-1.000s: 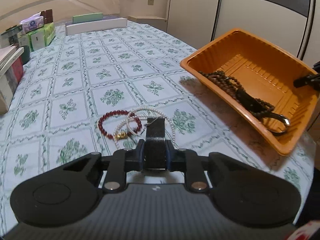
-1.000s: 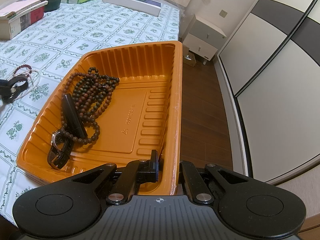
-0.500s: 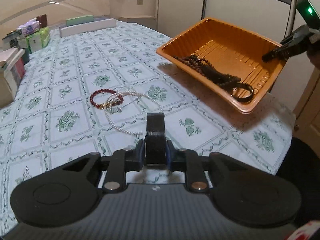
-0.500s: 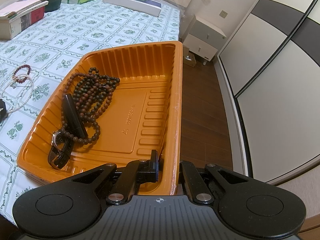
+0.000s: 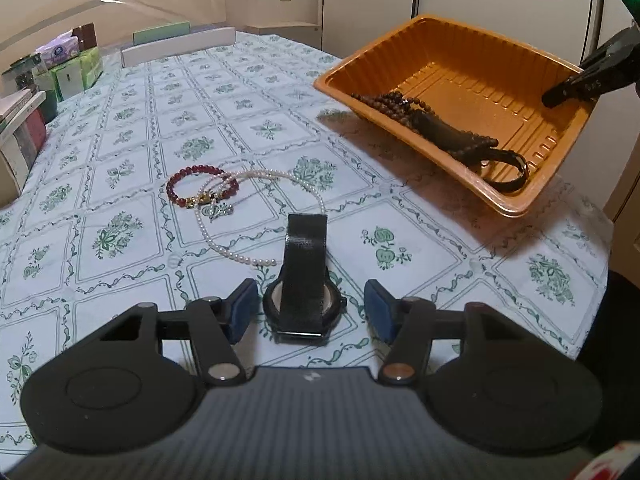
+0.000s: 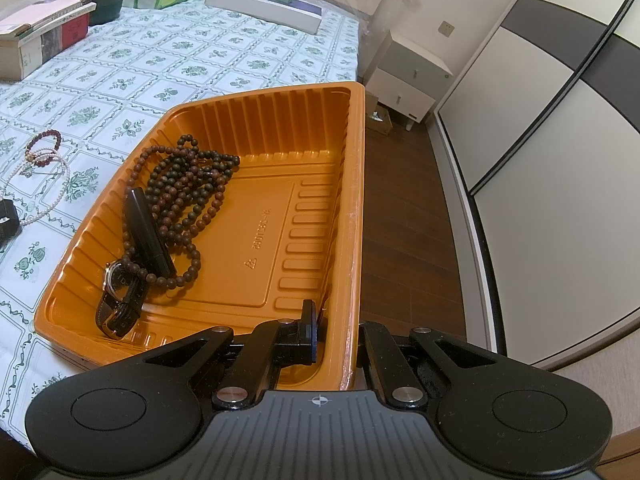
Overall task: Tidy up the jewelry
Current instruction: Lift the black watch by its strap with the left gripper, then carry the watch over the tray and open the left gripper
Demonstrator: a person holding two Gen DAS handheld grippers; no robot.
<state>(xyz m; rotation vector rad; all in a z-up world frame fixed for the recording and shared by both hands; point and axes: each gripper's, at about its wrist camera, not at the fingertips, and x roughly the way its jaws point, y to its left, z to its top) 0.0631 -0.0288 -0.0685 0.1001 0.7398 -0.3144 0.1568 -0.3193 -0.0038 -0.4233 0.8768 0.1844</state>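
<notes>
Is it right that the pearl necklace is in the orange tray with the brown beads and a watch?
Not quite. The pearl necklace is not in the orange tray; it lies on the tablecloth beside the red bracelet, as the left wrist view shows. The brown beads and a watch are in the tray.

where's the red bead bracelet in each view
Left wrist: the red bead bracelet lies on the tablecloth left of centre, touching the pearl necklace.
Right wrist: the same bracelet shows small near the left edge, left of the tray.
Shared landmark: the orange tray, at the right in the left view, central in the right.
</notes>
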